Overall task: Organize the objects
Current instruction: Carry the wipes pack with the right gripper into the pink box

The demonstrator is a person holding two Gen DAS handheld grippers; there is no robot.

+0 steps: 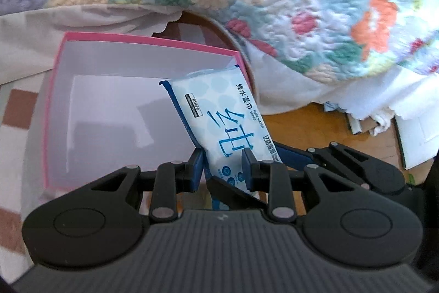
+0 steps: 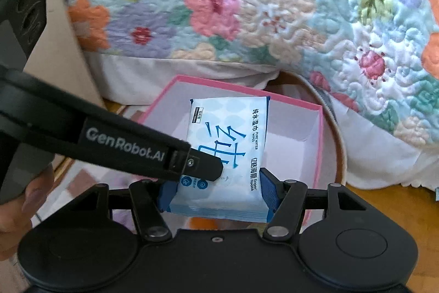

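Big flowered quilt (image 2: 274, 4) fills the back of both views, draped off the bed down toward the wood floor (image 1: 301, 125), so I'm working low, right at the bedside. Below it sits the pink box (image 2: 319, 133), open-topped with a bare white inside, which I take to be where things get tidied into. It sits at the quilt's hem, within easy reach.

Now the pack of wet wipes (image 2: 227, 144). I've got it off the ground, hanging above the box and its near wall, printed face up, its far end toward the quilt. Both tools are on its near end, I'd say so the floppy pack stays flat and doesn't sag or twist on the way in.

My right tool (image 2: 216, 190) is clamped across the pack's width, one blue pad against each long edge, jaws fairly wide because the pack is wide. My left tool (image 1: 222, 168) comes in from the side, squeezed nearly together on the pack's thickness at its near left corner; from the right wrist view its black arm crosses the picture and one finger lies on the printed face.

Both tools tip steeply downward toward the box. My hand (image 2: 19, 199) shows at the lower left edge, gripping the left handle.
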